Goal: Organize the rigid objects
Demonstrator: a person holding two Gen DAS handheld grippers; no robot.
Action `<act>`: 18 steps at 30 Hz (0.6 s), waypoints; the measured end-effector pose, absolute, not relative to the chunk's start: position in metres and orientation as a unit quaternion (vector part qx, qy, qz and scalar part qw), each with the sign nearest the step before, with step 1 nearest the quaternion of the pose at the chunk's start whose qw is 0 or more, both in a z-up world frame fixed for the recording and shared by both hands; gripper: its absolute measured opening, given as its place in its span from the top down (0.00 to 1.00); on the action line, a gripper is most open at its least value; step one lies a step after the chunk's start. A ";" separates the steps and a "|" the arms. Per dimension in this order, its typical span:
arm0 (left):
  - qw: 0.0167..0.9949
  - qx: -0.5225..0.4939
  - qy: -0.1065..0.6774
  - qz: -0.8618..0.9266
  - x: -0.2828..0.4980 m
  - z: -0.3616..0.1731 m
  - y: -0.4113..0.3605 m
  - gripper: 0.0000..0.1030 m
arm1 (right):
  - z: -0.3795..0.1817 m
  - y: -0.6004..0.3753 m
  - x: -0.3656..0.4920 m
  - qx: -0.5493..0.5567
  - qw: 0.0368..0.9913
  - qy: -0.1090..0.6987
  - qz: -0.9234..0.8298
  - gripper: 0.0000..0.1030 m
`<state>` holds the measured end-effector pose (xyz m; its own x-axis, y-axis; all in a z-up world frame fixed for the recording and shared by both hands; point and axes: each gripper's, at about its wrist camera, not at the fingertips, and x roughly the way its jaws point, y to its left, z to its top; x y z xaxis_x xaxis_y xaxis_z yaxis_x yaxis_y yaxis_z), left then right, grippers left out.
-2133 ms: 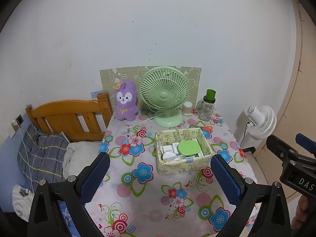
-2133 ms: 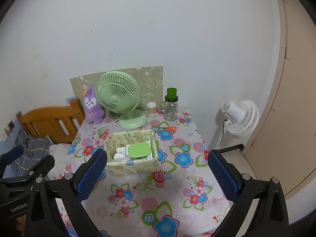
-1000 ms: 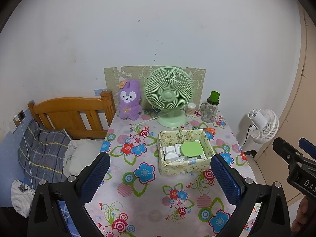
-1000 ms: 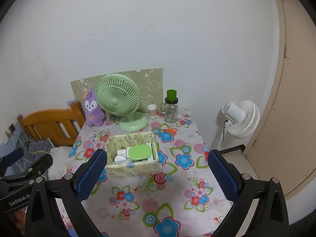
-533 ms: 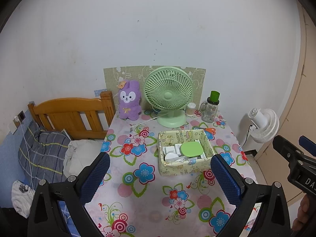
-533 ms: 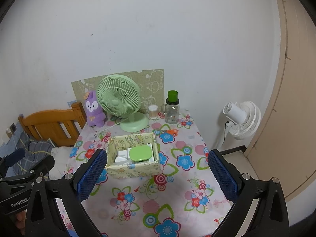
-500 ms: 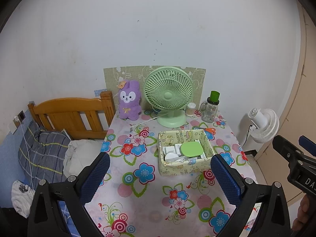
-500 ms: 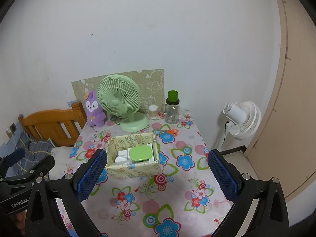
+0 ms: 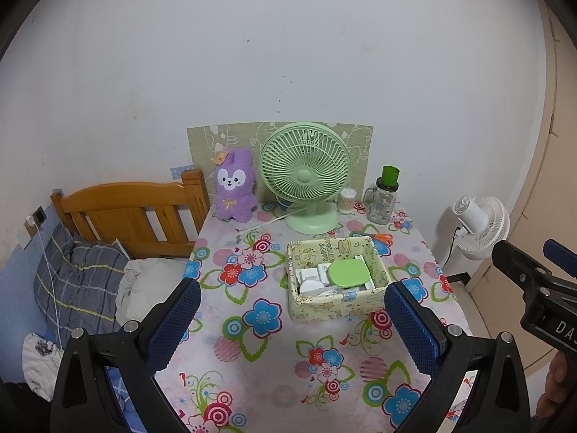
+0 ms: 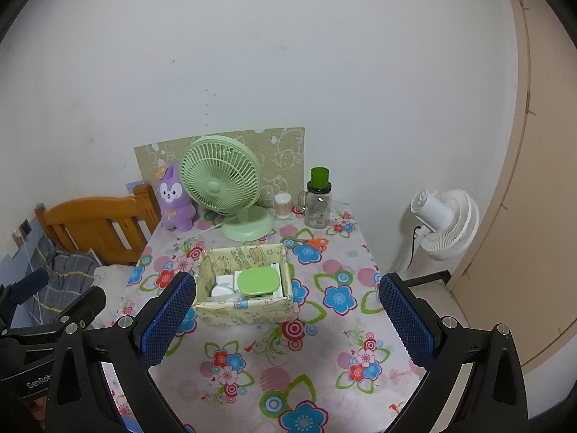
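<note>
Both grippers held wide and empty above the near edge of a flowered table, the patterned box of small items between them and the far wall

The left gripper (image 9: 288, 321) and the right gripper (image 10: 286, 319) each have their blue-padded fingers spread far apart, gripping nothing, well short of the box (image 9: 335, 278), which sits right of the table's (image 9: 252, 324) middle. Inside the box a green lidded case (image 9: 349, 272) lies over white pieces, too small to name. Behind it a green desk fan (image 9: 305, 174) stands at the far edge, a purple plush rabbit (image 9: 235, 184) to its left, a small white cup (image 9: 347, 200) and a glass jar with a green cap (image 9: 386, 195) to its right. Orange-handled scissors (image 10: 313, 241) lie just beyond the box, on the right. A white floor fan (image 10: 445, 223) stands off the table's right side, a wooden bed frame (image 9: 130, 209) off its left
</note>
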<state>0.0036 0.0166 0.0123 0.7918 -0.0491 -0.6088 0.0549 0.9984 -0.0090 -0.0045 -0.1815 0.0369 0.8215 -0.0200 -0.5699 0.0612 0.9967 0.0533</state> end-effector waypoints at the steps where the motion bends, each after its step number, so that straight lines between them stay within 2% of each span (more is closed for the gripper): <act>1: 0.946 0.004 0.322 -0.026 0.004 0.012 0.017 0.00 | 0.036 -0.182 -0.004 0.035 0.954 0.298 -0.020 0.00; 18: 0.947 -0.011 0.320 -0.015 0.003 0.012 0.022 0.00 | 0.036 -0.181 0.000 0.030 0.954 0.299 -0.007 0.00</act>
<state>0.0028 0.0222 0.0118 0.7949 -0.0358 -0.6057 0.0221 0.9993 -0.0300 0.0001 -0.1809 0.0362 0.8212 0.0054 -0.5706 0.0308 0.9981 0.0538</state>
